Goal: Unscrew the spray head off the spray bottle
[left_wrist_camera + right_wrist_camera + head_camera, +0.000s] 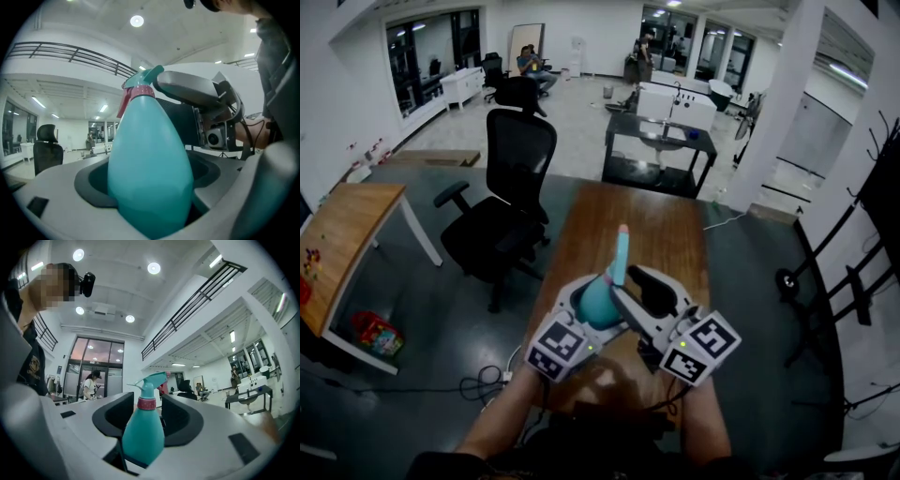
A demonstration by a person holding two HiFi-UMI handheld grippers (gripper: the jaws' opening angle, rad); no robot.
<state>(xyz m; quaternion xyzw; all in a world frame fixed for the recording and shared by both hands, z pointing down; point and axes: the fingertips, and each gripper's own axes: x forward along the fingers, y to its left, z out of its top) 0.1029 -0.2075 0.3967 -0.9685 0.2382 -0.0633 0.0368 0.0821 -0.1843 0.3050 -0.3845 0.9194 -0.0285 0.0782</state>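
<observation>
A teal spray bottle (598,302) with a pink collar (140,92) and a teal spray head (621,253) is held up over the wooden table (666,234). My left gripper (589,305) is shut on the bottle's fat body (150,173), which fills the space between its pads. My right gripper (639,292) is open beside it. In the right gripper view the bottle (143,434) rises between the dark pads (112,420), and the spray head (151,380) has gaps on both sides. One right finger (197,89) reaches just past the spray head (143,84).
A black office chair (511,187) stands left of the table on the dark floor. A black table with a white box (666,131) is behind it. A light wooden desk (347,234) is at far left, and a stand (862,281) at right.
</observation>
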